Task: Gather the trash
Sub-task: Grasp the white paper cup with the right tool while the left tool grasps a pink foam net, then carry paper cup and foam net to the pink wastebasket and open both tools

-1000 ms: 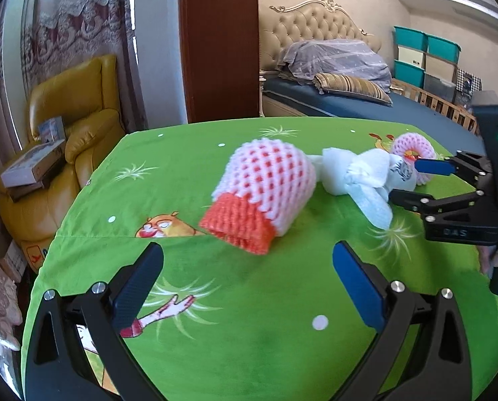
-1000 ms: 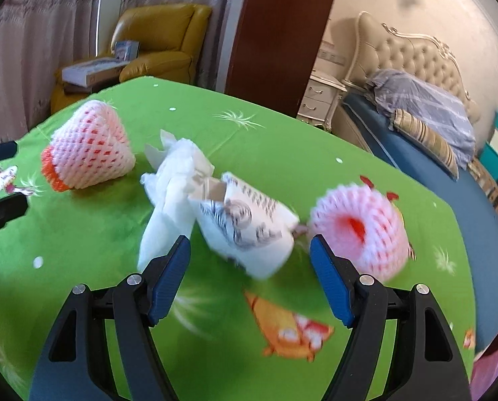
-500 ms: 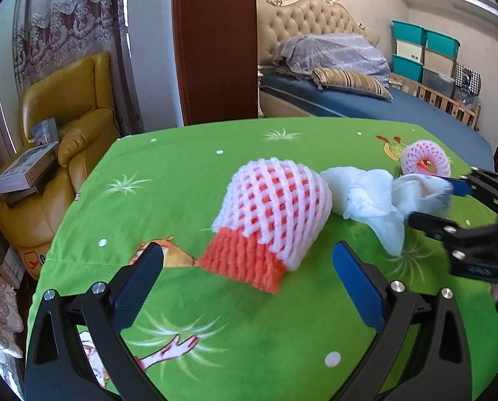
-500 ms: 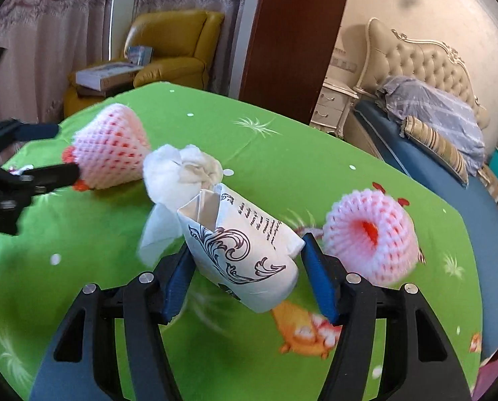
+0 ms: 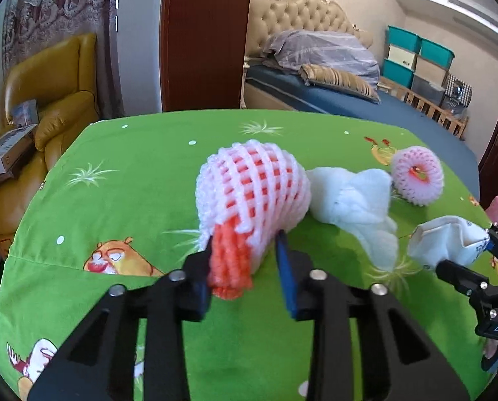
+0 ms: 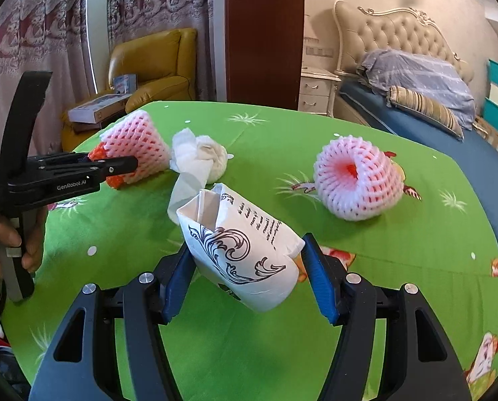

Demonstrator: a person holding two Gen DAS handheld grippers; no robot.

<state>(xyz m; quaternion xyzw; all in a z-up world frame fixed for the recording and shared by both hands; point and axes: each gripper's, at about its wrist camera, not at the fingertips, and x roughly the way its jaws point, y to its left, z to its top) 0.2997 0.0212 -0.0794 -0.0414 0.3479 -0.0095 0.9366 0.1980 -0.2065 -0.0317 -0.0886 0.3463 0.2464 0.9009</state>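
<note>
Both tongs angled down at tabletop (image 5: pixel 122 173): left tongs (image 5: pixel 245 260) just closed, pinching foam net (image 5: pixel 252 187); right tongs (image 6: pixel 245 267) clamped paper cup (image 6: pixel 245 247), cup base hidden.

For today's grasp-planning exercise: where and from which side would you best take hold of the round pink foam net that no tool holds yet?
Probably across the outer wall of the round pink foam net, coming from above with one finger on each side. It lies free on the green cloth, its hollow opening faces sideways, and the soft mesh should compress.

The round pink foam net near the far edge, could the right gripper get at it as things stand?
Probably not yet: the right gripper is shut on the paper cup. The round foam net itself lies unobstructed.
</note>
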